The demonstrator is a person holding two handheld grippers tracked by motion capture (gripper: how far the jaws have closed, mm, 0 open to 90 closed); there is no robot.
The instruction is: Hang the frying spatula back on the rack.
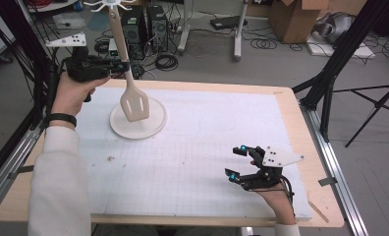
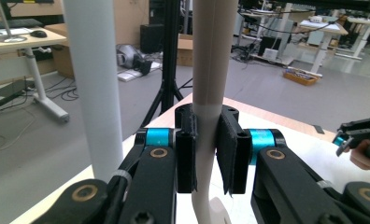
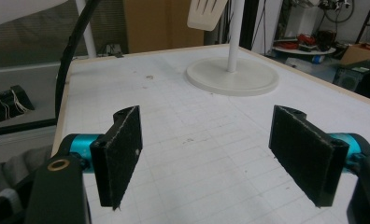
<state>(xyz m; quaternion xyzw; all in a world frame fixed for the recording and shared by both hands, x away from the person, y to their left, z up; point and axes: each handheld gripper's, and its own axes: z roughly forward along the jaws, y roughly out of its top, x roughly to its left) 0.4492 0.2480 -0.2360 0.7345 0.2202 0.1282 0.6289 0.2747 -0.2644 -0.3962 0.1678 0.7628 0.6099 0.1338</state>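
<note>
- Two grippers are at work over a white gridded tabletop (image 1: 192, 162).
- At the upper left of the high view, the left gripper (image 1: 120, 67) is clamped on the handle of a cream slotted spatula (image 1: 133, 103), roughly halfway up its length.
- Its own view shows both black pads pressed flat against the spatula's handle (image 2: 210, 70) at the frame's centre.
- In the high view the spatula hangs tilted, blade down, in front of the round white base (image 1: 151, 129) of a hanging stand; whether the blade touches the base I cannot tell.
- The stand's white pole (image 2: 94, 79) rises just left of the handle in the left gripper view.
- At the lower right of the high view, the right gripper (image 1: 236, 162) sits low over the tabletop, well apart from the stand.
- Its jaws stand wide apart with nothing between them (image 3: 206, 154).
</note>
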